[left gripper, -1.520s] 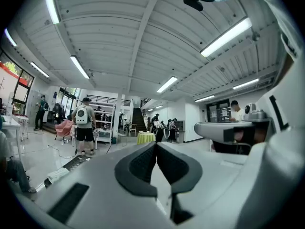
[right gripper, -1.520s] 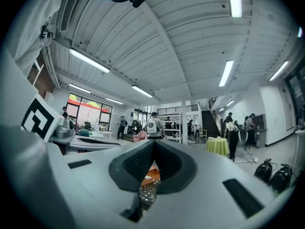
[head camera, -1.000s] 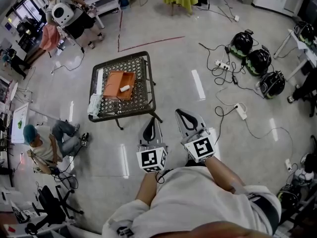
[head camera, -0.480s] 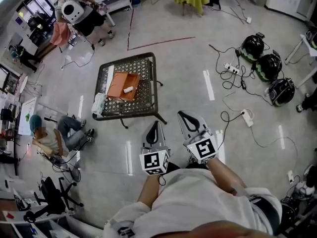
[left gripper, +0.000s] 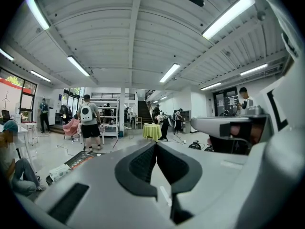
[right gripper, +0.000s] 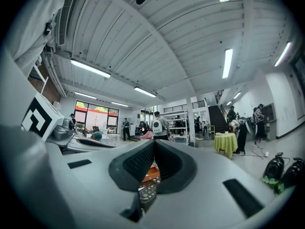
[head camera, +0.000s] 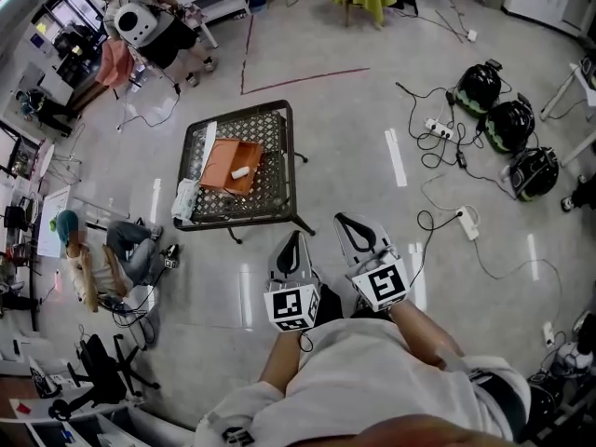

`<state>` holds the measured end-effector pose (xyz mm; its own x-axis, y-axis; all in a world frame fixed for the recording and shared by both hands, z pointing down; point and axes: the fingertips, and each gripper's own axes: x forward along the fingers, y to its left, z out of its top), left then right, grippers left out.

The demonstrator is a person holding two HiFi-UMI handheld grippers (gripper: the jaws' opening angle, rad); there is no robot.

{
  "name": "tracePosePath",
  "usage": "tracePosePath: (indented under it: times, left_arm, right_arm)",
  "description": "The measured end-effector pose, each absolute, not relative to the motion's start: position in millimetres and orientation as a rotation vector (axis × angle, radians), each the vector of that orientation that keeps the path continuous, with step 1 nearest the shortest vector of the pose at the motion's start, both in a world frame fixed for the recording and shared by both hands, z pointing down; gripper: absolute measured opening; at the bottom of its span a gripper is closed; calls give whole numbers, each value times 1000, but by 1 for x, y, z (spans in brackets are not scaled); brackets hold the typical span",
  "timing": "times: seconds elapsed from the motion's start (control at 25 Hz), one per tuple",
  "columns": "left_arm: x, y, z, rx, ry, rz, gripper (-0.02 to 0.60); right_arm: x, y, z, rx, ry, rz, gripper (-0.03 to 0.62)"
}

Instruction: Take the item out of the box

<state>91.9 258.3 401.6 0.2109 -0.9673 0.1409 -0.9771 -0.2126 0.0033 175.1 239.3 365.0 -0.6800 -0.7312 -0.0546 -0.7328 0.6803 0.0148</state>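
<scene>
An orange box (head camera: 224, 163) lies open on a black mesh table (head camera: 274, 192), with a small white item (head camera: 240, 172) inside it. Both grippers are held out over the floor, well short of the table. My left gripper (head camera: 295, 235) is shut and empty, its tips meeting (left gripper: 156, 143). To its right, my right gripper (head camera: 341, 218) also has its tips together (right gripper: 154, 142) with nothing held. Under the right gripper's jaws, the right gripper view shows a bit of the orange box (right gripper: 152, 172) and the table mesh (right gripper: 148, 191).
A white cloth (head camera: 182, 197) lies on the table's left edge. A person sits on the floor (head camera: 104, 261) left of the table, and another with a white backpack (head camera: 147, 24) stands beyond. Cables, a power strip (head camera: 466, 223) and black helmets (head camera: 484, 87) lie at right.
The head view has shifted slightly, and the table now sits a little nearer and further right. Both grippers stay shut, side by side, short of the table.
</scene>
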Motion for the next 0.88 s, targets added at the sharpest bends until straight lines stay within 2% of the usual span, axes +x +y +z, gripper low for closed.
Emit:
tracePosePath:
  times: [0.36, 0.88]
  left_arm:
    - [91, 216, 417, 2408, -1808, 146, 9]
    - [3, 120, 418, 2425, -1736, 120, 9]
  right_arm:
    - [170, 206, 378, -1335, 2855, 58, 5]
    - [76, 114, 376, -1373, 2866, 84, 5]
